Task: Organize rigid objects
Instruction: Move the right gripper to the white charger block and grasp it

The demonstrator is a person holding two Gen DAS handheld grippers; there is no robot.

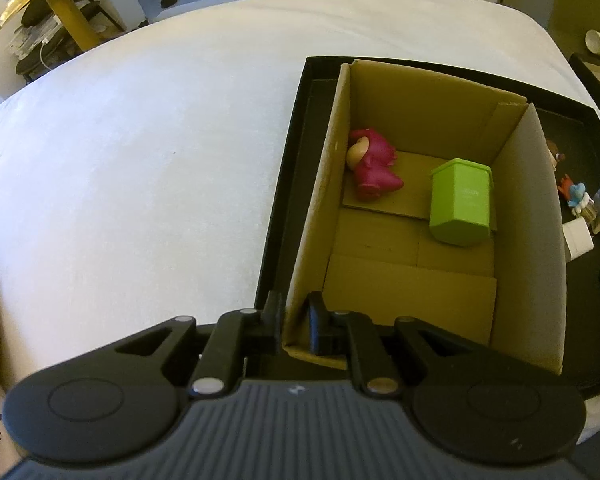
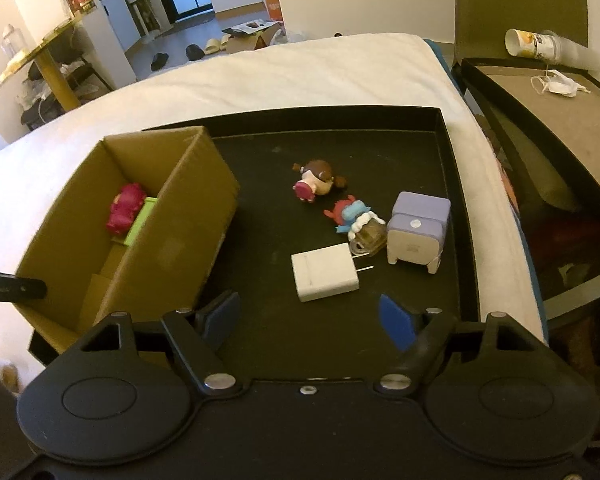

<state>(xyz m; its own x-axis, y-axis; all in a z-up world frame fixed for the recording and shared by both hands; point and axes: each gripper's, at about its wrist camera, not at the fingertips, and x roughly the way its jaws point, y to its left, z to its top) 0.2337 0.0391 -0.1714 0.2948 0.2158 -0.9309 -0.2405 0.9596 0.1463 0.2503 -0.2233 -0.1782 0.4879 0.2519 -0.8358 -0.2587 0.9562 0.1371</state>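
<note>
1. Your left gripper point(image 1: 296, 316) is pinched shut on the near wall of the cardboard box point(image 1: 308, 216), one finger outside and one inside, steadying it
2. Your right gripper point(image 2: 308, 316) hangs wide open with nothing between its blue pads point(image 2: 396, 320), low over the black tray point(image 2: 446, 168) and just short of the white charger point(image 2: 324, 272)
3. Done so far, judging by what lies in the box: two items. A pink figurine point(image 1: 374, 164) lies on its side against the far left wall, and a green bin-shaped toy point(image 1: 462, 202) sits tipped near the right wall; the rest of the box floor is bare cardboard
4. Left to do: five loose pieces on the tray beside the box. You have the white charger nearest, prongs pointing right; a lavender box-shaped toy point(image 2: 418, 228) beyond it; a small clear jar piece point(image 2: 366, 236) touching that toy; a red and blue figure point(image 2: 348, 212) against the jar; and a brown-haired doll point(image 2: 318, 180) furthest back
5. You look under halfway through, and the charger seems the natural next pick, lying flat and close between your open fingers
6. Box and loose items share the same tray, which rests on the white bed point(image 1: 140, 140)
</note>
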